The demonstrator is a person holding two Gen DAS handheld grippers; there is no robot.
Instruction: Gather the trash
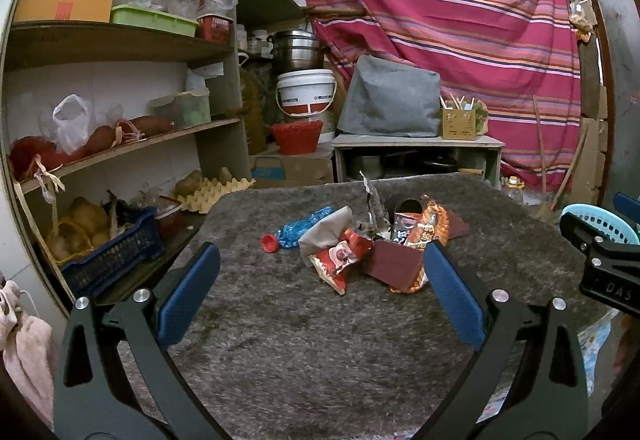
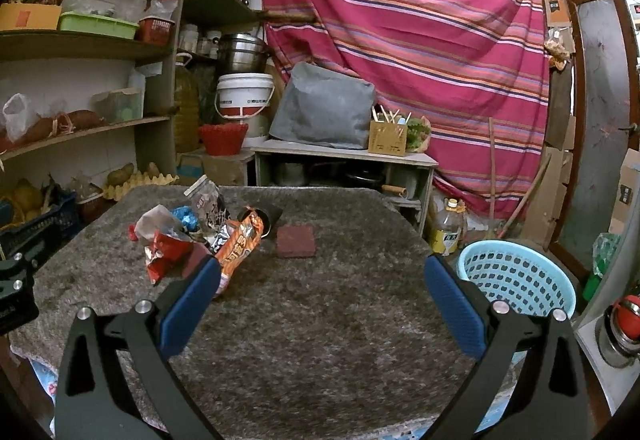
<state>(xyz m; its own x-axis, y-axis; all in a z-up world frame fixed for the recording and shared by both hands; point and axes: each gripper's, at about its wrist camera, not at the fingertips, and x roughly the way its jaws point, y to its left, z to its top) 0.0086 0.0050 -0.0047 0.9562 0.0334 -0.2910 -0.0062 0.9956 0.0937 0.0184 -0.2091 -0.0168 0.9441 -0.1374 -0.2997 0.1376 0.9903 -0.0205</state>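
A pile of trash lies on the grey shaggy table cover point(image 1: 320, 340): a crushed blue bottle point(image 1: 298, 228) with a red cap, a red snack wrapper point(image 1: 340, 256), a maroon square piece point(image 1: 394, 264), an orange snack bag point(image 1: 430, 228) and a dark can point(image 1: 406, 206). My left gripper point(image 1: 322, 254) is open just short of the pile, nothing between its fingers. In the right wrist view the orange snack bag point(image 2: 240, 240) lies by the left finger, and a second maroon square point(image 2: 296, 236) lies flat. My right gripper point(image 2: 323, 264) is open and empty. A light blue basket point(image 2: 516, 276) stands right of the table.
Shelves point(image 1: 120, 148) on the left hold potatoes, an egg tray point(image 1: 212, 192) and a blue crate point(image 1: 116, 256). Behind the table stand a low cabinet point(image 2: 344, 156), a white bucket point(image 2: 244, 92) and a red basket point(image 2: 222, 138). An oil bottle point(image 2: 450, 228) stands on the floor.
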